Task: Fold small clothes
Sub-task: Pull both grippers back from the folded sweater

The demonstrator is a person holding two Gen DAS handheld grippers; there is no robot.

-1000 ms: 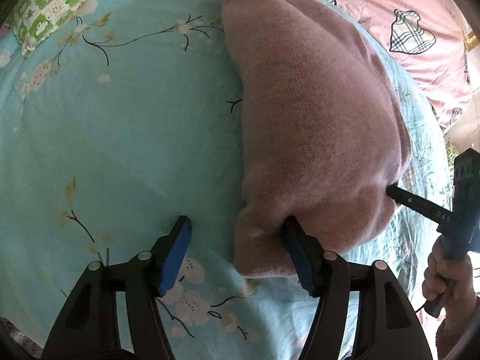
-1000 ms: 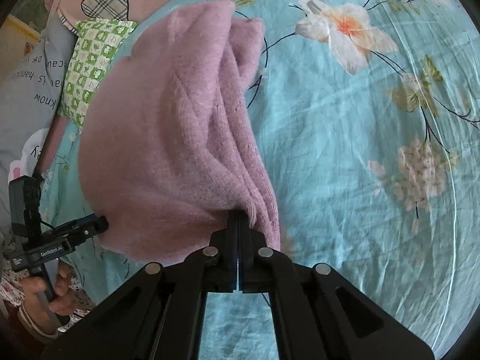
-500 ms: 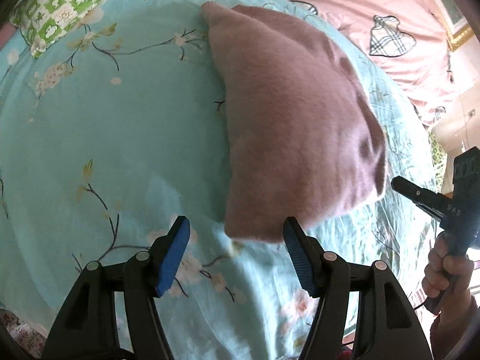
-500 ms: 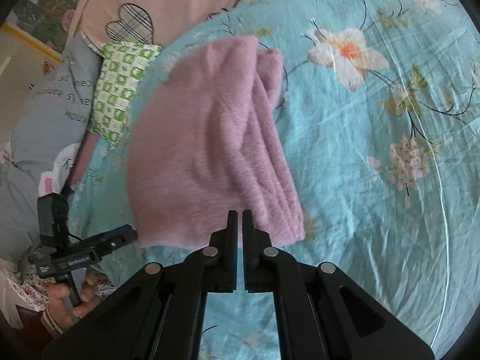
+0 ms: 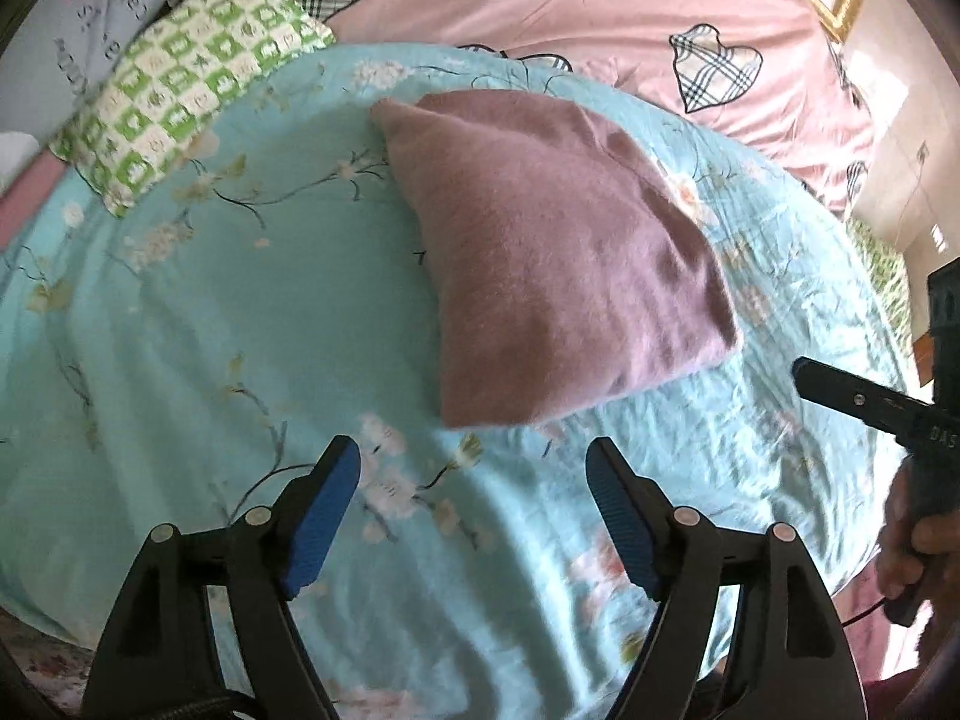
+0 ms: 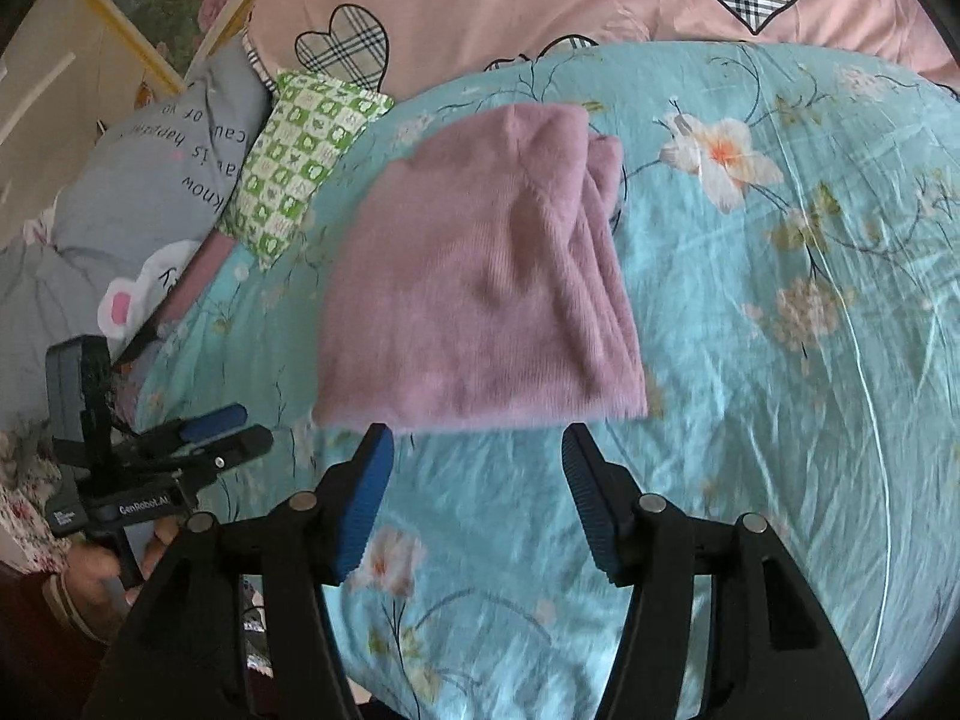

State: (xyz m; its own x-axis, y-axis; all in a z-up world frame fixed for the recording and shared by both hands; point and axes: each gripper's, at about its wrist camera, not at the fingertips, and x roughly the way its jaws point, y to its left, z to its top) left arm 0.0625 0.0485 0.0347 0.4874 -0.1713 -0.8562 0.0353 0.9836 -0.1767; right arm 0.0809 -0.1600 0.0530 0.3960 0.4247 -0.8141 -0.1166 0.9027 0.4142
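Observation:
A folded mauve knit garment (image 5: 558, 252) lies flat on the turquoise floral bedsheet (image 5: 240, 312); it also shows in the right wrist view (image 6: 480, 276), with stacked folded edges along its right side. My left gripper (image 5: 474, 468) is open and empty, just short of the garment's near edge. My right gripper (image 6: 477, 456) is open and empty, its tips close below the garment's near edge. The right gripper appears at the right edge of the left wrist view (image 5: 870, 396), and the left gripper at the left of the right wrist view (image 6: 204, 438).
A green and white checked pillow (image 5: 192, 102) lies at the sheet's far left corner. A pink duvet with plaid hearts (image 5: 600, 6) lies behind the garment. A grey printed pillow (image 6: 132, 192) sits at the left. The bed edge runs along the near side.
My right gripper let go of the garment and opened. Both grippers drew back from the garment, which now lies flat on the sheet.

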